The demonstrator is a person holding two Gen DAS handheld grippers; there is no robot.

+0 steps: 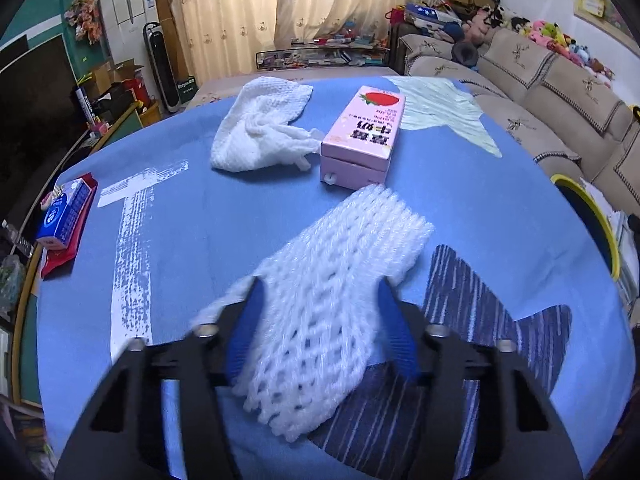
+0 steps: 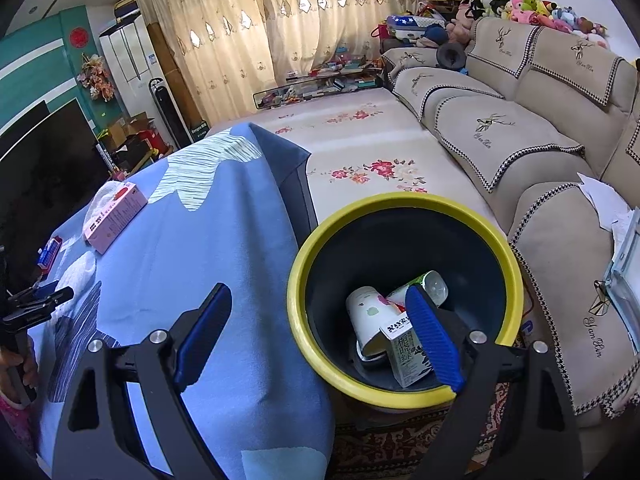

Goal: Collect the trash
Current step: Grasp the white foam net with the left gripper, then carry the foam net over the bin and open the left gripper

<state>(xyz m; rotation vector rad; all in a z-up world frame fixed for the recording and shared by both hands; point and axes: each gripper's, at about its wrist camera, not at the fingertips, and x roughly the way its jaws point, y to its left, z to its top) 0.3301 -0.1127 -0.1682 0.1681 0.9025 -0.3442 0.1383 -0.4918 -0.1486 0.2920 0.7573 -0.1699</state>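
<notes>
on the blue tablecloth [image 1: 192,240], near the front edge, a white foam fruit net [image 1: 328,300] lies stretched from the near left toward the far right. it is a soft, tube-shaped mesh of puffy strands with diamond holes, more open at the near end and tighter and ribbed at the far end. the left gripper [image 1: 318,284] has the net's near part between its blue pads; the jaws stand narrow, both pads pressing the mesh at its sides. just beyond the net's far end stands a pink strawberry milk carton [image 1: 362,136], lying flat, and left of it a second white foam net [image 1: 260,128], crumpled. a small blue box [image 1: 64,216] rests on a red packet at the far left edge of the cloth.

the right gripper [image 2: 318,292] is spread wide with nothing between its pads, hanging over the table's right edge and the yellow-rimmed bin [image 2: 298,276] beside it. inside the dark bin lie a white paper cup [image 2: 366,312], a drink carton [image 2: 404,356] and another cup.
</notes>
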